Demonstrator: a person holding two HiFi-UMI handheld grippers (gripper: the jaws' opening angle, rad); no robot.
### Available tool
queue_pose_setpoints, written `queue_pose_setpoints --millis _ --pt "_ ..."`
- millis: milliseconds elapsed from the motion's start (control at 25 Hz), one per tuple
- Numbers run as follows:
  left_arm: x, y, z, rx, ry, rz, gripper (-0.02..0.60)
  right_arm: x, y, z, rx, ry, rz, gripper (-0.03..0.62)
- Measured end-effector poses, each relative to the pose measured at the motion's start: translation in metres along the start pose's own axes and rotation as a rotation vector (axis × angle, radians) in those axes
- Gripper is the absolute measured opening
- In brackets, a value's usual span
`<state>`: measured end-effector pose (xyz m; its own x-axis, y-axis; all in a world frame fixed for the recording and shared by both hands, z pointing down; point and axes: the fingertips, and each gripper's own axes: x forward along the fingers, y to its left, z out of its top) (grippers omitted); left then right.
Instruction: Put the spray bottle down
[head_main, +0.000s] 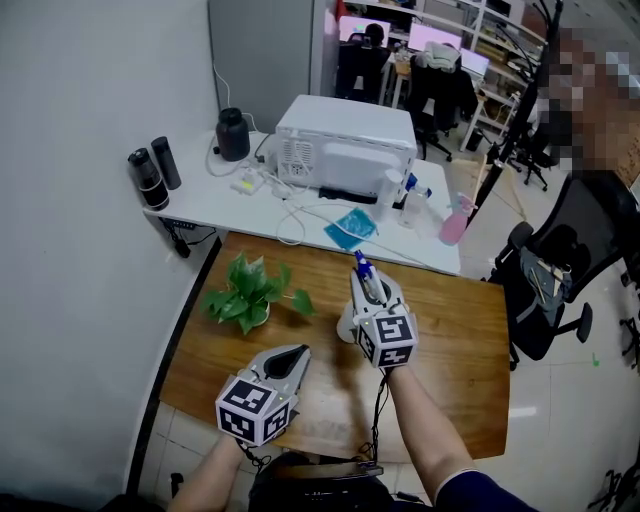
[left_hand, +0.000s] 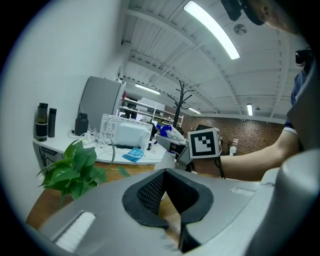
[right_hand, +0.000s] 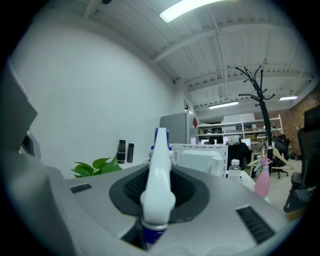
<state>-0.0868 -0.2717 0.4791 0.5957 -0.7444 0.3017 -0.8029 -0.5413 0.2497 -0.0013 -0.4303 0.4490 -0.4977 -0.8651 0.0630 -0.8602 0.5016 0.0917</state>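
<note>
Right gripper (head_main: 370, 290), smooth grey plastic with ribbed black pads, clamps the narrow neck of an upright white plastic spray bottle with blue nozzle (right_hand: 159, 170) over the brown wood-grain table (head_main: 450, 330); left gripper (head_main: 297, 353) rests closed, empty.

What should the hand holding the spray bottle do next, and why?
Probably lower it gently until the bottle's base sits firmly on the wooden table, then open the jaws. The right gripper is clamped on the upright spray bottle over bare wood, apart from the plant. Whether the base already touches isn't clear.
</note>
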Motion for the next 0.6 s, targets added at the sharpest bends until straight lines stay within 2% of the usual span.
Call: queue_pose_setpoints --millis 600 --pt "0.0015 0.0045 0.0003 -0.009 -0.006 0.012 0.006 0.0105 0.0068 -0.0083 -0.012 0.002 0.024 0.081"
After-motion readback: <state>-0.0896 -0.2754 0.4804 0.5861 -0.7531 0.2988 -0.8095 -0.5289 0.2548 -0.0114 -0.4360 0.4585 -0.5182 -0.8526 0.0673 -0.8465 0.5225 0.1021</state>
